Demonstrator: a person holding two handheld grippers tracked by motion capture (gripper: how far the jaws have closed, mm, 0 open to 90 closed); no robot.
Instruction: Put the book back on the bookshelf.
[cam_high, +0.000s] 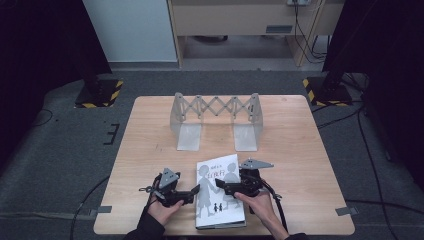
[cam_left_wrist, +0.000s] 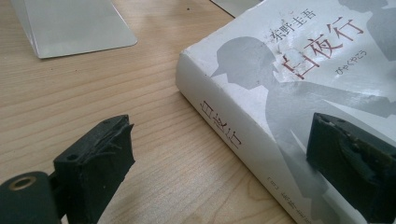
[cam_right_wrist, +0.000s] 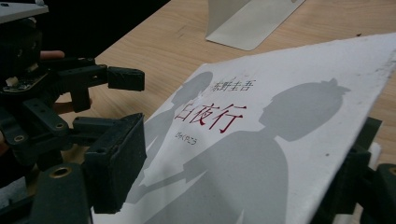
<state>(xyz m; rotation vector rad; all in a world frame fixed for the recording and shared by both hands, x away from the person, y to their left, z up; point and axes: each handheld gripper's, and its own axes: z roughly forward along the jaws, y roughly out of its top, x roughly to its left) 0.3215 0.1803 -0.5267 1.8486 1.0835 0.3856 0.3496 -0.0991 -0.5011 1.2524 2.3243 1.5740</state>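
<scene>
Left gripper (cam_high: 192, 192) jaws wide, straddling book (cam_high: 220, 192) spine, no contact. Right gripper (cam_high: 222, 187) lifts the cover edge; it should keep a steady pinch.

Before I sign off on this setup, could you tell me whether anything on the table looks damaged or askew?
The book lies slightly skewed to the table's edges, and its white cover is scuffed and lifted off the pages at one edge. The rubber pads of the left tongs look torn and ragged. The expanding bookend rack stands straight.
</scene>
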